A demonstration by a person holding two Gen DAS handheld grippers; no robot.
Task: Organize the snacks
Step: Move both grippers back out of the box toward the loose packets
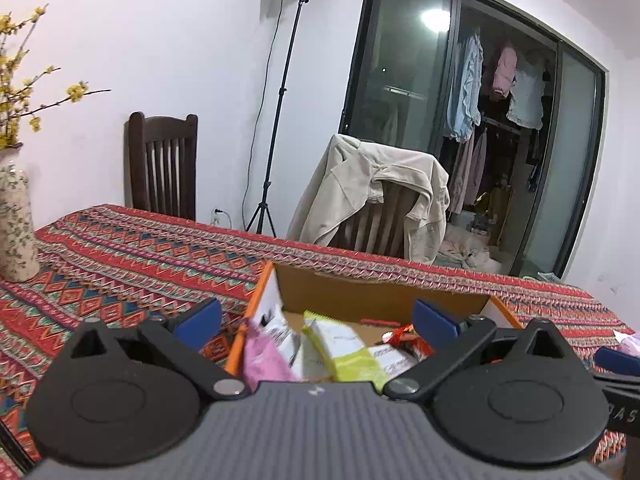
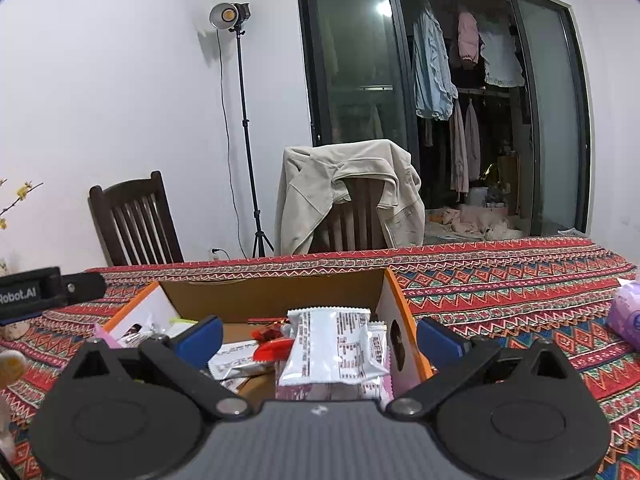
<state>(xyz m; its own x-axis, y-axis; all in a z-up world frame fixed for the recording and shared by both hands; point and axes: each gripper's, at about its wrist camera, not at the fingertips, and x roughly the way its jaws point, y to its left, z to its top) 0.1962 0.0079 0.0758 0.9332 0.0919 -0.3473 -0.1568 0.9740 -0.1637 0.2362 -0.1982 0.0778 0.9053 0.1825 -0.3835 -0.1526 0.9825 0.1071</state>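
Note:
An open cardboard box with orange edges (image 1: 376, 292) (image 2: 276, 292) sits on the patterned tablecloth and holds several snack packets. In the left wrist view I see a pink packet (image 1: 262, 358), a yellow-green packet (image 1: 344, 348) and a red wrapper (image 1: 408, 340) in it. In the right wrist view a white packet (image 2: 330, 346) leans at the box's right side, with a red wrapper (image 2: 274, 348) behind it. My left gripper (image 1: 316, 318) is open and empty above the box. My right gripper (image 2: 320, 334) is open and empty above the box.
A flowered vase (image 1: 16, 224) with yellow blossoms stands at the table's left. A purple pack (image 2: 626, 314) lies on the cloth at the right. Two chairs (image 2: 136, 224), one draped with a beige jacket (image 2: 348, 188), stand behind the table, beside a light stand (image 2: 244, 132).

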